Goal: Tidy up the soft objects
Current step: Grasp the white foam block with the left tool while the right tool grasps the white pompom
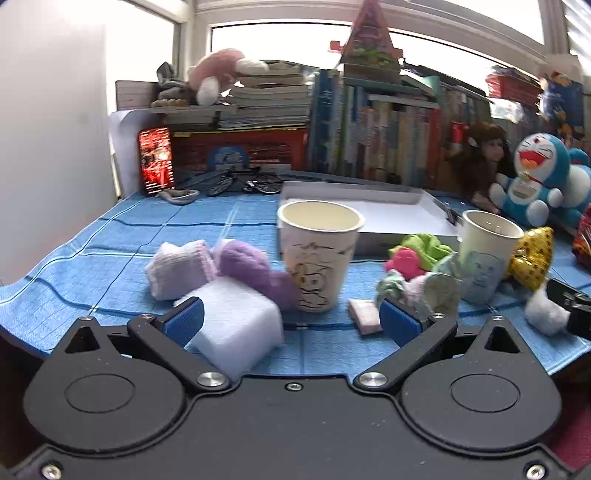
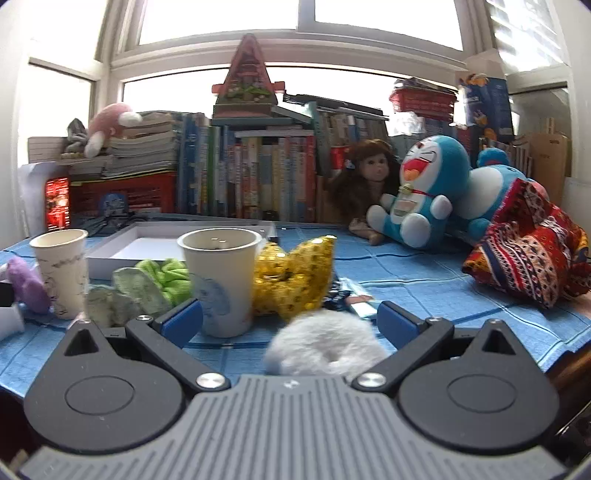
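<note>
A blue checked cloth (image 1: pixel 110 258) covers the table, its grid of darker lines running toward the far edge. Along the far side stands a long row of upright books (image 2: pixel 258 177), with stacks of flat booklets (image 1: pixel 269 103) piled to the left above a red crate (image 1: pixel 240 147). A triangular house model (image 2: pixel 245 74) sits on top of the books. Behind them a wide window (image 2: pixel 295 22) with pale frames lets in strong daylight that washes the panes to white. A plain white wall (image 1: pixel 48 147) closes the left side, and a slatted blind (image 2: pixel 528 33) hangs at the far right.
</note>
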